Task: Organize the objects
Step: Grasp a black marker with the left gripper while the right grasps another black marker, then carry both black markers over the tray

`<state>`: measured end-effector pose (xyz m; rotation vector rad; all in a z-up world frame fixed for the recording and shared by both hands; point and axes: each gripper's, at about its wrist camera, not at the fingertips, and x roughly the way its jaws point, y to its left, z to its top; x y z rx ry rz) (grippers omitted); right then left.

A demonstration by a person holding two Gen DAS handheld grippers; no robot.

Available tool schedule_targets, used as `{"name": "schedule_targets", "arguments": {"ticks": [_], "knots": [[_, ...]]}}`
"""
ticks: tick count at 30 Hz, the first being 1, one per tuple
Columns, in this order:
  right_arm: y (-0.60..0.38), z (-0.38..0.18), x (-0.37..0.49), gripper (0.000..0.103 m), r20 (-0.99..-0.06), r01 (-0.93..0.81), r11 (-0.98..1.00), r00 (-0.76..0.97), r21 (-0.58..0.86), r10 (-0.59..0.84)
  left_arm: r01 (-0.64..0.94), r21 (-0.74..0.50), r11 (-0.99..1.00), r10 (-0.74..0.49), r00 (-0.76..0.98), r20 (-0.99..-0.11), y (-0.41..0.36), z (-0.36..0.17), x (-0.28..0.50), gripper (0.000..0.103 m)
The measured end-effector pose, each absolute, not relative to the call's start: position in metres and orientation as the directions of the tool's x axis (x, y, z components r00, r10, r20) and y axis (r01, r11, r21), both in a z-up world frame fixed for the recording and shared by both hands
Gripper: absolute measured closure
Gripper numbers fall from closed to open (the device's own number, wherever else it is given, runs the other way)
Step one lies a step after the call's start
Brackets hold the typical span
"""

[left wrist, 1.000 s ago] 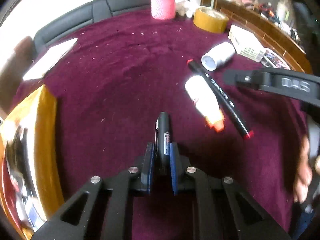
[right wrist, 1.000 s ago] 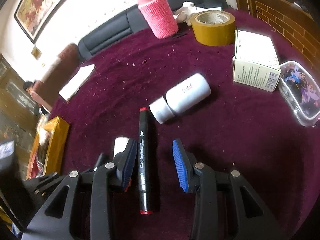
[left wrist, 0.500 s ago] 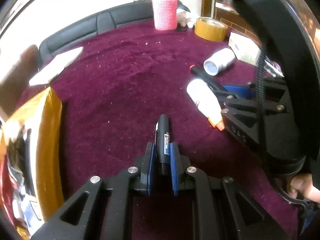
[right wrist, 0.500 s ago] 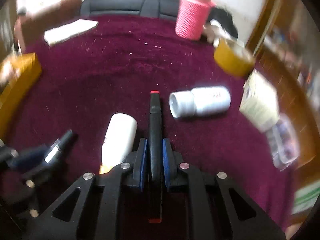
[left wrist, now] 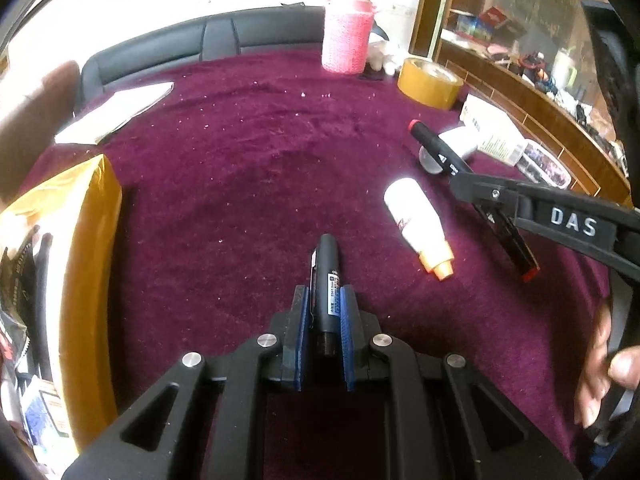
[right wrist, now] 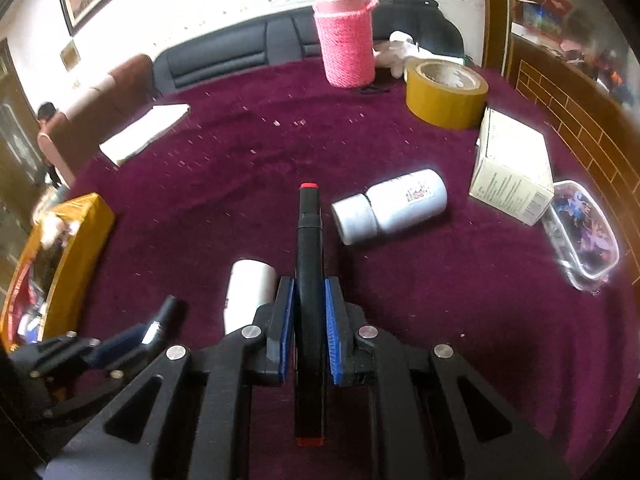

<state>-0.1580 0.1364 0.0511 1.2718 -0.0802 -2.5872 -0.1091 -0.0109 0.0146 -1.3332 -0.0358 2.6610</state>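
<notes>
My left gripper [left wrist: 325,294] is shut on a black pen [left wrist: 327,270] with a label, held above the maroon cloth. My right gripper [right wrist: 309,286] is shut on a black marker [right wrist: 309,240] with red ends, lifted off the cloth; the left wrist view shows that marker [left wrist: 438,148] gripped at mid-length. A white tube with an orange cap [left wrist: 418,226] lies between the two grippers. A white bottle [right wrist: 390,208] lies on its side to the right of the marker. An open yellow box [left wrist: 86,264] of items stands at the left.
At the back stand a pink knitted flask [right wrist: 347,42] and a roll of brown tape [right wrist: 445,92]. A cream carton [right wrist: 512,172] and a clear plastic case [right wrist: 582,232] lie at the right. White papers [right wrist: 146,132] lie at the back left. A person's fingers [left wrist: 600,376] show at the right.
My right gripper has shut on the black marker and lifted it off the cloth. The left gripper has kept its hold on the pen, nearly still.
</notes>
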Motion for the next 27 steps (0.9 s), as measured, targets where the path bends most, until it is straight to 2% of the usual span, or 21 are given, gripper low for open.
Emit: {"name": "schedule_targets", "arguments": {"ticks": [6,16,27], "knots": [[0.128,0.058,-0.156,0.091,-0.747,0.242,-0.946,-0.583,0.215,-0.319,-0.135,-0.117,-0.984,0.176,-0.615,-0.768,-0.013,0.022,-0.106,0.091],[0.121,0.055,-0.153,0.091,-0.741,0.266,-0.935,-0.574,0.233,-0.348,-0.102,-0.118,-0.988,0.156,-0.659,-0.736,-0.019,0.039,-0.099,0.091],[0.119,0.057,-0.151,0.091,-0.729,0.273,-0.919,-0.561,0.285,-0.393,-0.069,-0.197,-0.978,0.188,-0.704,-0.685,-0.063,0.082,-0.047,0.091]]}}
